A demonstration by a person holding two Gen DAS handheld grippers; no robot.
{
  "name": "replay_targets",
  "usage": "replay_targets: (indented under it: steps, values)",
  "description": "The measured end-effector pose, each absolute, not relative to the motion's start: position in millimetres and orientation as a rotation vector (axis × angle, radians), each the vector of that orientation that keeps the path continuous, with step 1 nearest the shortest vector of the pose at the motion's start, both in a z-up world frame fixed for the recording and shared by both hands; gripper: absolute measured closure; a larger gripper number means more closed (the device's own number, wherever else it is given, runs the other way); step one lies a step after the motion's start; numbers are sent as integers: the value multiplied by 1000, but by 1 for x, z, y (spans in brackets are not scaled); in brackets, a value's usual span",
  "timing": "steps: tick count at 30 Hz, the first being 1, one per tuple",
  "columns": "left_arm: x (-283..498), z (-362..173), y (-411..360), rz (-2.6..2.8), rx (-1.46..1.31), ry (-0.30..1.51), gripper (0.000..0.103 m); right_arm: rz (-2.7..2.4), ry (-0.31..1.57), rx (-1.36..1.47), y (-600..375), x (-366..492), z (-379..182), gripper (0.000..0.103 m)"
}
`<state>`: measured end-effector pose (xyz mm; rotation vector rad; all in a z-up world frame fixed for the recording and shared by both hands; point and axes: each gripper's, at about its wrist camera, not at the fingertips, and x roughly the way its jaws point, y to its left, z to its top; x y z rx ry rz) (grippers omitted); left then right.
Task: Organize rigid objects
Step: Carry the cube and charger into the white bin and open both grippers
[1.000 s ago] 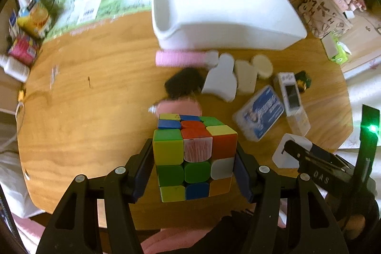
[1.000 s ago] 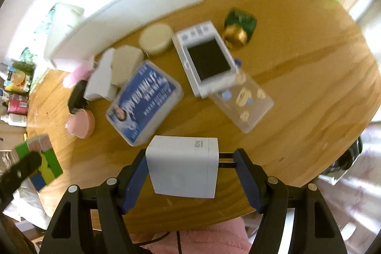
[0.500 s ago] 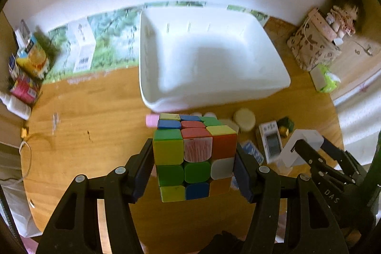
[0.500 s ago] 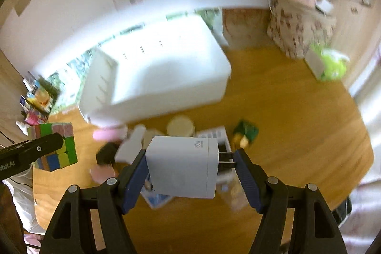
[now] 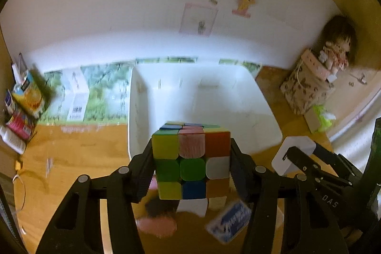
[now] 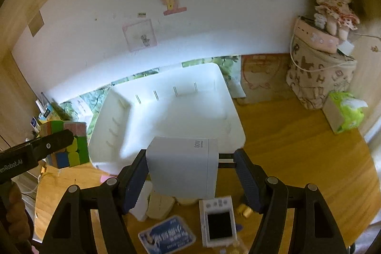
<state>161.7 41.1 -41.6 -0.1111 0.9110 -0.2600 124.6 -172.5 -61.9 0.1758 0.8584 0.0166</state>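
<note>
A scrambled colour cube (image 5: 192, 167) hangs above the wooden table, just in front of the white bin (image 5: 134, 111). My left gripper (image 5: 191, 162) has it between both pads, and the jaws are closing on it. A white charger block (image 6: 183, 168) sits in my right gripper (image 6: 190, 166), the left pad on its body and the right pad on its prongs. This charger also hangs in front of the bin (image 6: 166, 111), whose inside looks bare. In the left wrist view the charger (image 5: 291, 146) shows at the right. The cube (image 6: 71, 154) shows at the left of the right wrist view.
Below the grippers lie a blue-labelled case (image 6: 166, 237), a white device with a dark screen (image 6: 218, 220), pale blocks and a pink round thing (image 5: 157, 226). A patterned bag with a doll (image 6: 319, 73) and a tissue pack (image 6: 343, 111) stand right; cartons (image 5: 26, 99) stand left.
Both grippers have risen with the cube and the charger and tilted upward. The bin's inside and the wall have come into view, and the small items have dropped to the bottom edge.
</note>
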Motion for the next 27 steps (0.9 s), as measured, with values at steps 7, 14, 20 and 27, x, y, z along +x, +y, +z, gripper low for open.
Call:
replay_targets:
  steps: [7, 14, 20, 27]
  values:
    - [188, -55, 38, -213, -146, 844, 43, 62, 788, 139, -172, 150, -73, 31]
    - [219, -81, 34, -189, -149, 862, 43, 128, 704, 104, -167, 172, -94, 31]
    - [236, -99, 28, -182, -137, 898, 43, 170, 710, 66, -157, 189, -113, 31]
    - [246, -110, 24, -166, -114, 945, 42, 183, 764, 90, -156, 203, -129, 31]
